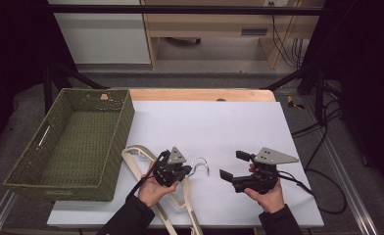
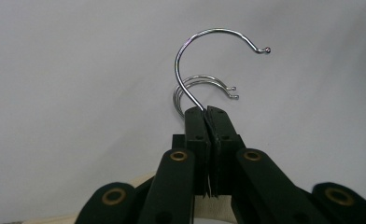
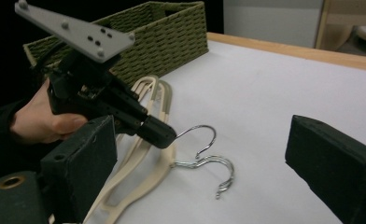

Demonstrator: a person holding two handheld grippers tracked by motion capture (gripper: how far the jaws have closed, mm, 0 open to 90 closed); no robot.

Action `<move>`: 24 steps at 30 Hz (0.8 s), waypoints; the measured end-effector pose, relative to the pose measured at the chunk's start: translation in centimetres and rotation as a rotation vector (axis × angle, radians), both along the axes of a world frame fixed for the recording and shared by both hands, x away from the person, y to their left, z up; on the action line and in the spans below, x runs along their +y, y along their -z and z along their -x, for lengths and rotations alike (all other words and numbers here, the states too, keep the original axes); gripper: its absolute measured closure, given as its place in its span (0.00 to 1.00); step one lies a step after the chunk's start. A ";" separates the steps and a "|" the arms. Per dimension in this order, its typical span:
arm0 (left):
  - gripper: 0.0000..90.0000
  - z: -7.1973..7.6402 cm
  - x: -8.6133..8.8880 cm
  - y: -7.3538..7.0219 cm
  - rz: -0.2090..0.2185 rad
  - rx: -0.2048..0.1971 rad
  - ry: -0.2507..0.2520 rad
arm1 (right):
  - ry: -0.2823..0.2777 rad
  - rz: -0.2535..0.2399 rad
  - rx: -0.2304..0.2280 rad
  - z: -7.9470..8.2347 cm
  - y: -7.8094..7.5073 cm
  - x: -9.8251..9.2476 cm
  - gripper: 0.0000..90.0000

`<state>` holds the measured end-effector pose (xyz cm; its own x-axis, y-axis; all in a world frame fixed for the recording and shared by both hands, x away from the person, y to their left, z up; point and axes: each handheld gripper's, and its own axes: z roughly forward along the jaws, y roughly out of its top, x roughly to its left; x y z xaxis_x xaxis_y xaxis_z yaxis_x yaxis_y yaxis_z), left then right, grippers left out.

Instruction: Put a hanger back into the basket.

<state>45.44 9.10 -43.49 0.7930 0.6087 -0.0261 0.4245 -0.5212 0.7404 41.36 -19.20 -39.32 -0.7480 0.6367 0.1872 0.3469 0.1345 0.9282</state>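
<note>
Hangers (image 1: 146, 169), cream with chrome wire hooks, lie stacked on the white table (image 1: 229, 122) just right of the woven green basket (image 1: 72, 142). They look light and rigid; the thin hook (image 2: 204, 60) is slippery, so its shank suits a pinch. Left gripper (image 2: 208, 112) clamps that shank. Right gripper (image 3: 195, 149) stands spread, empty.

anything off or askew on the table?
Nothing damaged or spilled. The cream hangers lie stacked beside the green basket, and the left gripper has one hanger's metal hook pinched and raised above the other hooks. Right gripper is open and holds nothing.
</note>
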 end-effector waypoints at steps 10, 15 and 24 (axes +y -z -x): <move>0.97 1.0 0.7 -1.1 0.026 -0.047 -0.011 | -0.070 0.004 0.057 0.9 1.0 3.6 0.17; 0.97 1.4 0.9 -1.6 0.035 -0.074 -0.017 | -0.094 -0.005 0.107 1.0 2.2 5.2 0.23; 0.97 1.6 1.2 -2.0 0.053 -0.084 -0.020 | -0.123 0.049 0.157 1.1 3.8 7.9 0.26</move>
